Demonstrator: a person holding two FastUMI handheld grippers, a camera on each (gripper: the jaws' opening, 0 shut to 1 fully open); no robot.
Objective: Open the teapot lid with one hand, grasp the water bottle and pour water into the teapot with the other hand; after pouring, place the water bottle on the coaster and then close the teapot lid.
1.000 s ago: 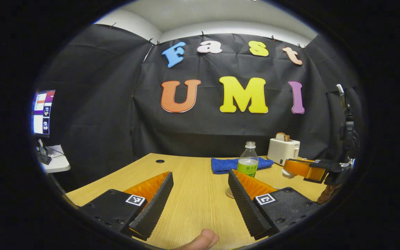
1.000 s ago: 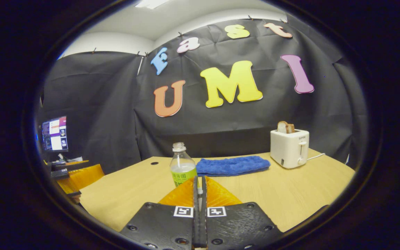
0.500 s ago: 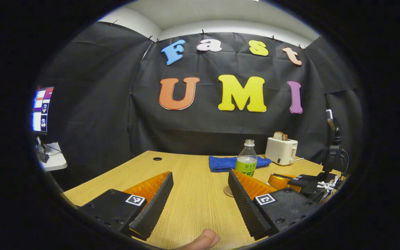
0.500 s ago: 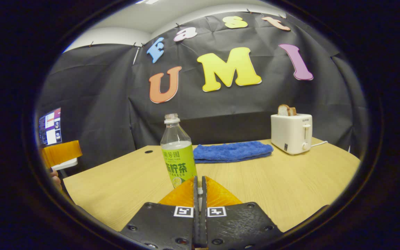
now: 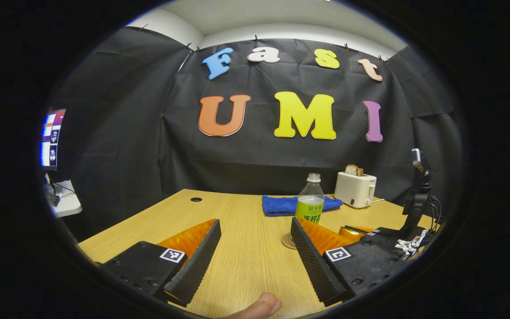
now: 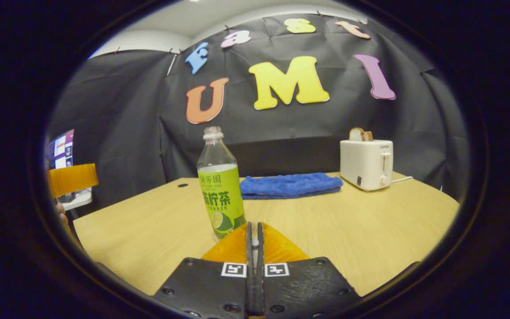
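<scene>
My left gripper (image 5: 255, 252) hangs low over the table (image 5: 246, 221) with its jaws spread wide and nothing between them; a fingertip (image 5: 259, 306) of the holding hand pokes in at the bottom edge. Past its right finger I see a round coaster (image 5: 288, 241) on the table, and just behind it the water bottle (image 5: 310, 205), upright and uncapped, partly filled. I cannot tell whether the bottle stands on the coaster or beside it.

My right gripper (image 6: 255, 230) has its jaws pressed together, with at most a sliver between them; I can't make out anything held. The bottle (image 6: 219, 186) stands just ahead of it, a little to the left of the fingers. Further back lie a folded blue cloth (image 6: 288, 185) and a white toaster (image 6: 366, 164) with bread in its slot. I see no teapot from here.
</scene>
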